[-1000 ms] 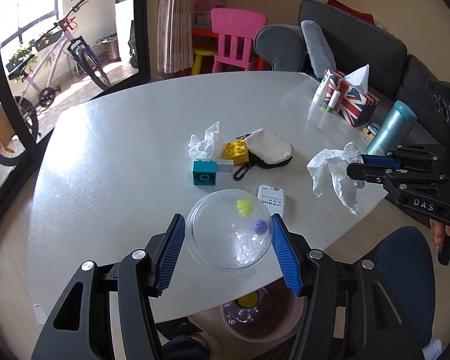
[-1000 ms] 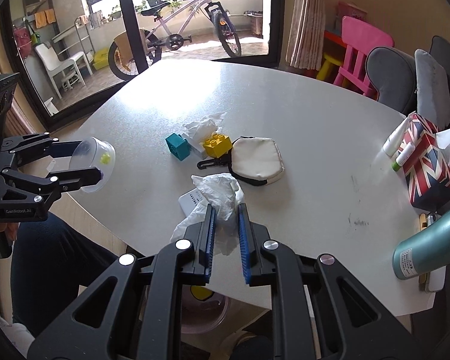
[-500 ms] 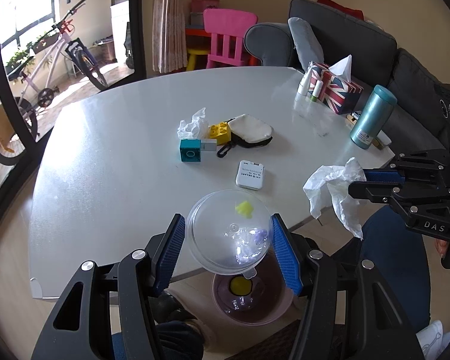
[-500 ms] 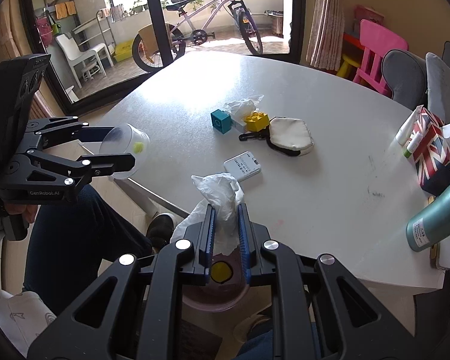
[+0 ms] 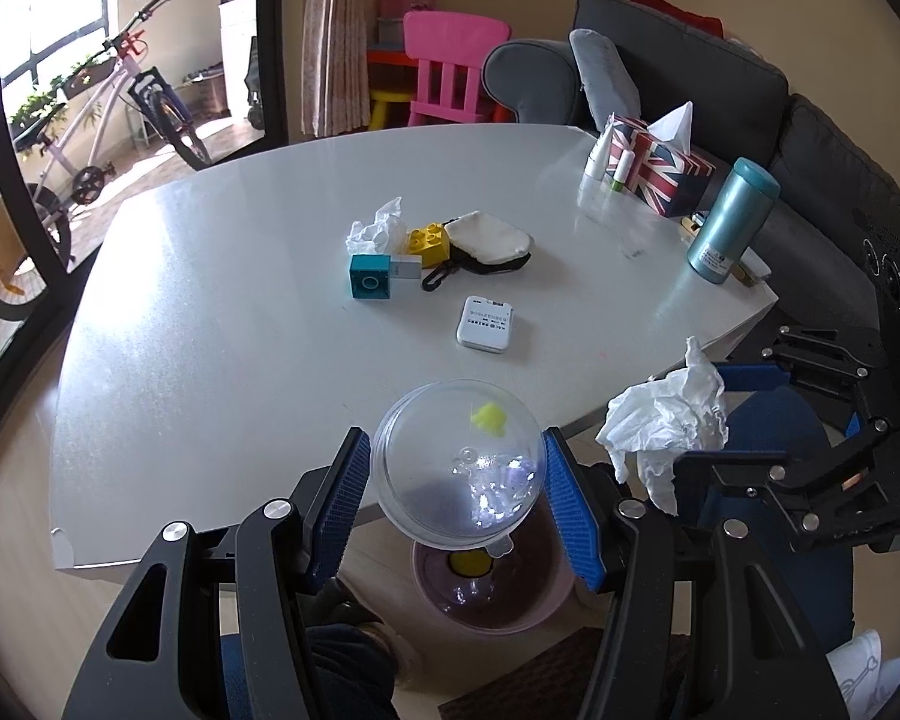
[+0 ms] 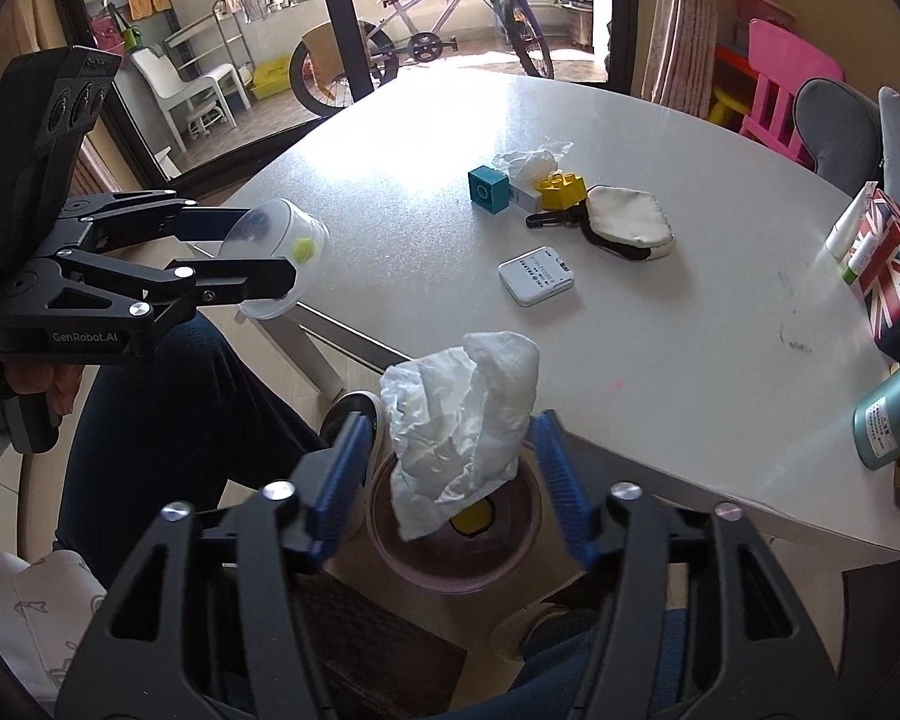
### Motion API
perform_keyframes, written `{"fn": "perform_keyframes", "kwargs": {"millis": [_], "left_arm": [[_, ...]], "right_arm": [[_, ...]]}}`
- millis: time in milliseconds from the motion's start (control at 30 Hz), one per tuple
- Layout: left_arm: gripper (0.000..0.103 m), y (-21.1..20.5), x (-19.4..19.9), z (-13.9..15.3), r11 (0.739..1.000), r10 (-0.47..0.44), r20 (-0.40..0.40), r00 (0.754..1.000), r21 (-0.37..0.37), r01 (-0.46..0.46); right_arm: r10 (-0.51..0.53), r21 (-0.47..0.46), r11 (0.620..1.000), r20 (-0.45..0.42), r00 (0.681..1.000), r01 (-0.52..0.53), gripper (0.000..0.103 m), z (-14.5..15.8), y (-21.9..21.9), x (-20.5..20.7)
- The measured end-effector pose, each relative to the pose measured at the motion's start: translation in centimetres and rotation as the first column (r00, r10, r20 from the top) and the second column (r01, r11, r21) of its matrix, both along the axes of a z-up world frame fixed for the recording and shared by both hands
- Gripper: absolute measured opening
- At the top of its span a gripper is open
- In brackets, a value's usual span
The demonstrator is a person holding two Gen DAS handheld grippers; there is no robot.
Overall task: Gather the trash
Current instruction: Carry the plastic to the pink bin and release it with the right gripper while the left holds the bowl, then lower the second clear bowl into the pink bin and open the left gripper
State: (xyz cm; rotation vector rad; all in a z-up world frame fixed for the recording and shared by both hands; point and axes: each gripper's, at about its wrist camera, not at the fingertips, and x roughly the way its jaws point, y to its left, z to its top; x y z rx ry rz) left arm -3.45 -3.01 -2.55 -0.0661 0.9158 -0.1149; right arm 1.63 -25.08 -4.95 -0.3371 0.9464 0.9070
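1. Gripping a clear plastic cup (image 5: 459, 462), your left gripper (image 5: 455, 504) sat above the pink bin (image 6: 450, 546).
2. Your right gripper (image 6: 447, 474) had just been opening; the crumpled tissue (image 6: 459, 426) hung loose between its jaws, over the bin.

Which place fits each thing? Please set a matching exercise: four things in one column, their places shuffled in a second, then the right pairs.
Things
1. crumpled tissue
2. clear plastic cup
3. teal block
4. teal bottle

Places
A. on the table, beside another crumpled tissue
B. loose between the open right tongs, over the pink bin
C. near the table's edge, by the flag-print tissue box
D. gripped in the left tongs

Pairs: 1-B, 2-D, 3-A, 4-C
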Motion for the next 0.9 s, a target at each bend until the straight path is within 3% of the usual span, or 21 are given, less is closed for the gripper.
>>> {"fn": "perform_keyframes", "kwargs": {"millis": [67, 133, 900], "left_arm": [[0.057, 0.0, -0.1, 0.0, 1.0, -0.001, -0.002, 1.0, -0.001, 0.001], [0.057, 0.0, -0.2, -0.1, 1.0, -0.003, -0.003, 1.0, 0.0, 0.003], [0.057, -1.3, -0.1, -1.2, 0.998, -0.065, -0.042, 0.997, -0.021, 0.064]], "right_arm": [[-0.007, 0.004, 1.0, 0.0, 1.0, 0.007, 0.082, 0.1, -0.1, 0.2], [-0.014, 0.006, 1.0, -0.002, 1.0, 0.014, 0.086, 0.2, -0.2, 0.3], [-0.119, 0.025, 0.993, 0.023, 0.993, 0.118, 0.092, 1.2, -2.1, 2.7]]}}
